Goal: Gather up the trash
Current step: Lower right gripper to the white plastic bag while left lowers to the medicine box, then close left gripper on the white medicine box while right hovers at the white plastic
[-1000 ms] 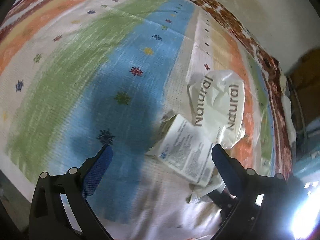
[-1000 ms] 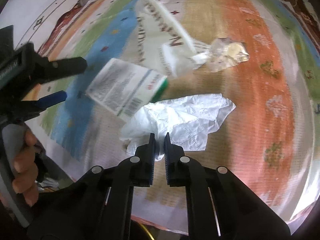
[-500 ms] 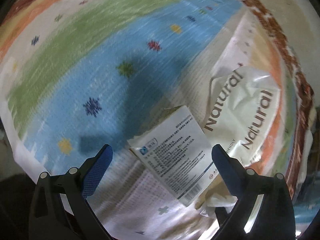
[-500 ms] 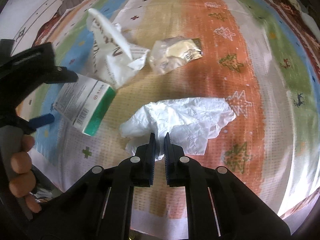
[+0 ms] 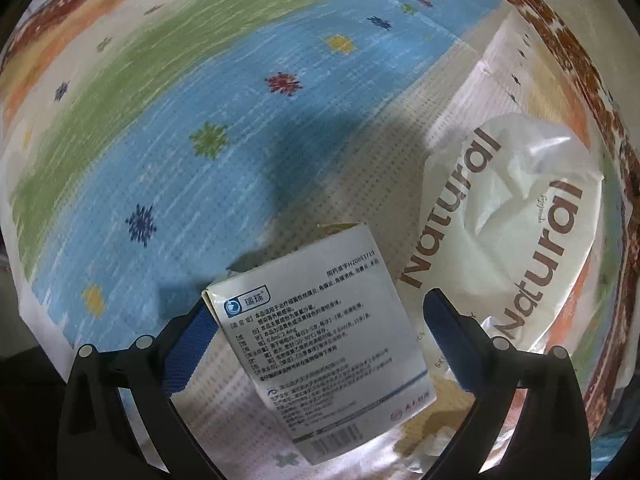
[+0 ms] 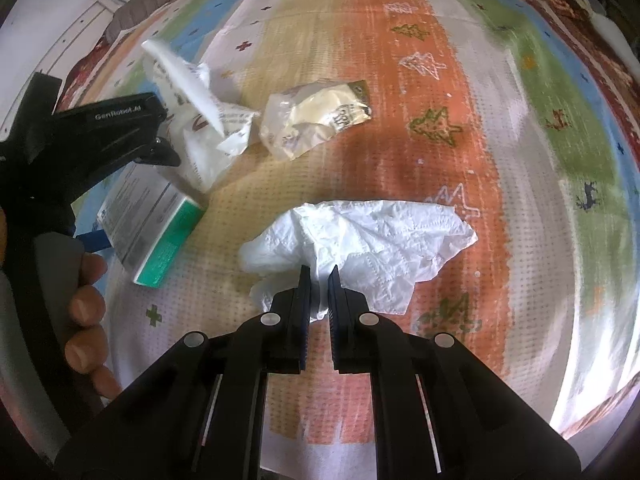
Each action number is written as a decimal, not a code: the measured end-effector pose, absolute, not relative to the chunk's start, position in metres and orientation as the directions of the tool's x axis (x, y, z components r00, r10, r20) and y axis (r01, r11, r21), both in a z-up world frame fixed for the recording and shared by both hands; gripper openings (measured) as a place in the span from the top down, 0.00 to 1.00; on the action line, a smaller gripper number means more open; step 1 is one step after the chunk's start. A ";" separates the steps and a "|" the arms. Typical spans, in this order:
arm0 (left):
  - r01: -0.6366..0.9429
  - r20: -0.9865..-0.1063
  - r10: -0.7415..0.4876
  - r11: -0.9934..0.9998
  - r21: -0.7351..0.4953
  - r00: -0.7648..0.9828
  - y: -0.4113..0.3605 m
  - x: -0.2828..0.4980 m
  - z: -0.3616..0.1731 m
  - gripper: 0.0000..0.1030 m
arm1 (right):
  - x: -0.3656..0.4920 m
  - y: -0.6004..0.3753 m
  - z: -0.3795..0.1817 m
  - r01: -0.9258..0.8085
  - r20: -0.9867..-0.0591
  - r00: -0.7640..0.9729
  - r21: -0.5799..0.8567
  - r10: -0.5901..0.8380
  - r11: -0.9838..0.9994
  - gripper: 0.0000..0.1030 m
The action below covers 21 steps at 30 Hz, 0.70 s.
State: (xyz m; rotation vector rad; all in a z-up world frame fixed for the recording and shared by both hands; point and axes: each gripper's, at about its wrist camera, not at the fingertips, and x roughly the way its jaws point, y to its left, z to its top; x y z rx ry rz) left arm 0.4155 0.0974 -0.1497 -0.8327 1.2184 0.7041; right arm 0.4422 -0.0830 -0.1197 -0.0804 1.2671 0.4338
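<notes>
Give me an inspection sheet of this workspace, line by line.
Surface: striped patterned cloth, wrinkled.
Job's things: crumpled tissue; medicine box, tilted; white bag printed "Natural"; clear wrapper.
Clutter: nothing seen beyond the trash.
Grippers: right gripper shut on the tissue; left gripper open, fingers either side of the box, contact unclear.
Cables: nothing seen.
Surroundings: a hand on the left gripper's handle; pale floor or wall past the cloth's edge.
</notes>
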 end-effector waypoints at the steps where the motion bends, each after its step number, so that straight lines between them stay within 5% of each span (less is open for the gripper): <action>1: -0.815 -0.982 0.026 0.562 -0.142 0.189 0.095 0.422 -0.151 0.06 | 0.442 -0.083 -0.120 -0.355 -0.935 0.227 0.181 0.273 0.917 0.93; 8: -0.564 -0.988 -0.039 0.818 -0.116 0.147 0.076 0.441 -0.153 0.09 | 0.442 -0.080 -0.116 -0.365 -0.935 0.227 0.177 0.272 0.914 0.93; 21: -0.570 -0.978 -0.105 0.800 -0.189 0.178 0.091 0.425 -0.147 0.06 | 0.438 -0.071 -0.109 -0.396 -0.930 0.219 0.192 0.295 0.898 0.93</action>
